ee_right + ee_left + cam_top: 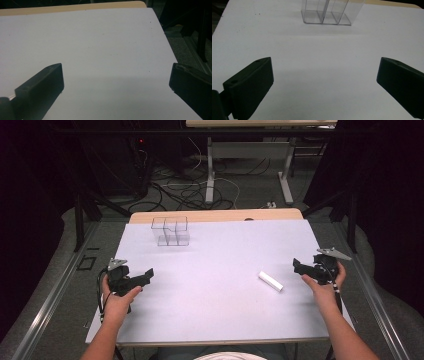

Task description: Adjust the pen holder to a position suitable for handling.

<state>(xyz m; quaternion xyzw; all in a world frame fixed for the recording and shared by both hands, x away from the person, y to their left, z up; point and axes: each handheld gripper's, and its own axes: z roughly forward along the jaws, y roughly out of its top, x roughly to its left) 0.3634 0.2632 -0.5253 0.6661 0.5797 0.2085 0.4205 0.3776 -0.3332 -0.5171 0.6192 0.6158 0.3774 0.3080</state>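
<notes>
- White sheet-covered table [215,290] under both tongs.
- Left gripper [324,82] gaping wide, empty; clear plastic compartment box [327,12] straight ahead.
- Right gripper [116,85] spread, empty; white cylinder [270,281] just beside it, toward the left gripper.

The left gripper [148,273] and the right gripper [297,265] are held low at opposite sides by the left hand [118,301] and right hand [325,284], jaws spread wide and nothing gripped.
</notes>
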